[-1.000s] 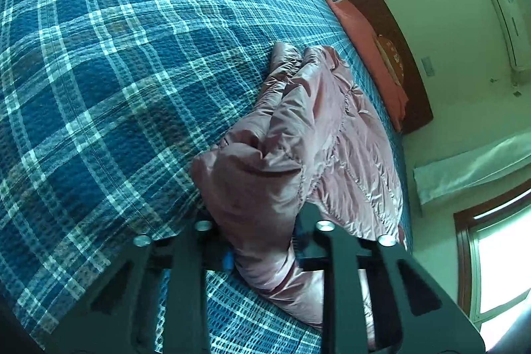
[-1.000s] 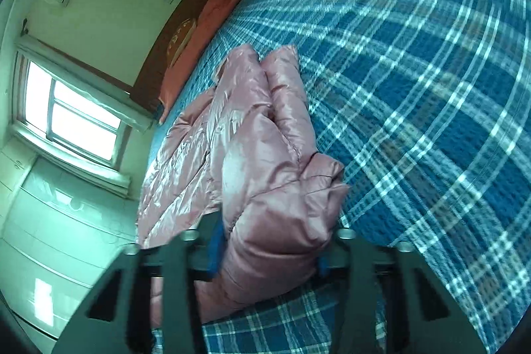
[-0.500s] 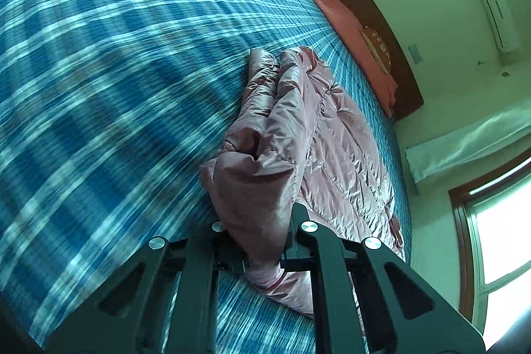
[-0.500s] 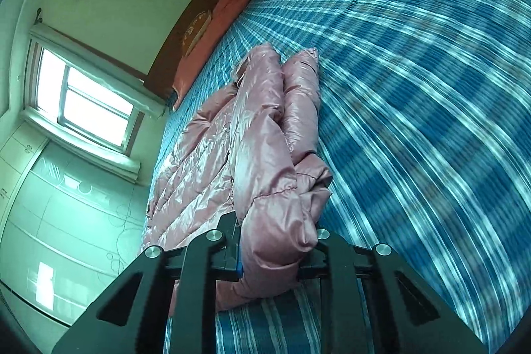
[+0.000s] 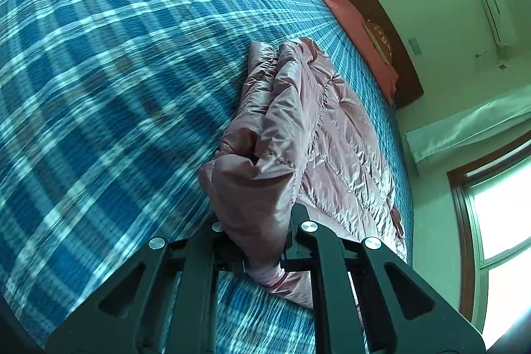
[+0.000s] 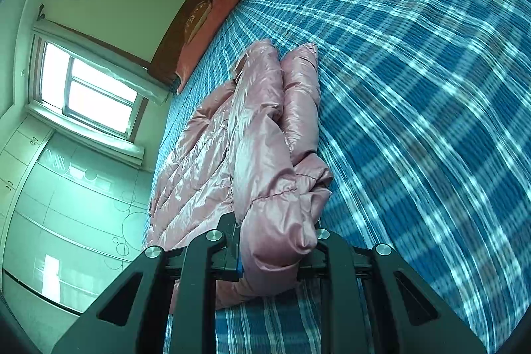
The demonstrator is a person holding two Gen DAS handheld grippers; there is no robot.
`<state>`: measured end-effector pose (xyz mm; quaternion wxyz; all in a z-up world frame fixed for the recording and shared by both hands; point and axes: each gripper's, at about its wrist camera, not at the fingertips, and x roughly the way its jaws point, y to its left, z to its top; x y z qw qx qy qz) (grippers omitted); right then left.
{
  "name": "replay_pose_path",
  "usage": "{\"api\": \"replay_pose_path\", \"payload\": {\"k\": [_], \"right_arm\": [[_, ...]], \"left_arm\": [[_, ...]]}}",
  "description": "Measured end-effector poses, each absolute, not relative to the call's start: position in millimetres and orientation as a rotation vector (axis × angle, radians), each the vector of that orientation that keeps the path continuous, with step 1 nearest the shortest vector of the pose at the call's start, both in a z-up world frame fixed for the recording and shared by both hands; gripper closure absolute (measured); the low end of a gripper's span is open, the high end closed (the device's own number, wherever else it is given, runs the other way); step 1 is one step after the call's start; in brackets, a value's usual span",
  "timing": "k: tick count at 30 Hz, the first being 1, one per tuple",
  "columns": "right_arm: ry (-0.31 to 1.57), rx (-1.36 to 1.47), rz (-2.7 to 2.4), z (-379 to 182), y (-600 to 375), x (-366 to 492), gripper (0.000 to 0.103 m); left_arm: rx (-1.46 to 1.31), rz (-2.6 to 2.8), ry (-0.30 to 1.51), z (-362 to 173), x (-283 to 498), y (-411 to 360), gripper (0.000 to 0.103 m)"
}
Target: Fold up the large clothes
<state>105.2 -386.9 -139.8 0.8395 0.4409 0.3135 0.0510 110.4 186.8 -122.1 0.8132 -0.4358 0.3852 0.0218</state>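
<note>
A shiny pink puffer jacket (image 5: 335, 135) lies lengthwise on a blue plaid bedspread (image 5: 116, 62). My left gripper (image 5: 257, 231) is shut on a bunched end of the jacket and holds it raised off the bed. The jacket (image 6: 232, 138) also shows in the right wrist view on the bedspread (image 6: 415, 88). My right gripper (image 6: 273, 238) is shut on another bunched part of its near edge, also lifted. The near edge is folded over the rest of the jacket.
An orange-pink pillow (image 5: 358, 29) lies at the head of the bed against a dark wooden headboard (image 5: 391, 42). A window (image 6: 89, 92) and pale wardrobe doors (image 6: 66, 204) stand beyond the bed's side. An air conditioner (image 5: 491, 5) hangs on the wall.
Both grippers have closed tighter on the jacket and lifted its near edge, moving along the bed. The bedspread is now motion-blurred.
</note>
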Motion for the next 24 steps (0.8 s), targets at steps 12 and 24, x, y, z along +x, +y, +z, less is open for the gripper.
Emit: {"api": "replay_pose_path", "payload": {"k": [12,24], "right_arm": [[0.653,0.962,0.095,-149.7,-398.2,94.5,0.07],[0.633,1.012,0.045,-163.7,-428.8,81.5,0.057]], "left_arm": [[-0.902,0.073,0.821,-124.8,96.2,195.7,0.055],[-0.922,0.108,0.844,-146.2,84.9,222.0,0.057]]}}
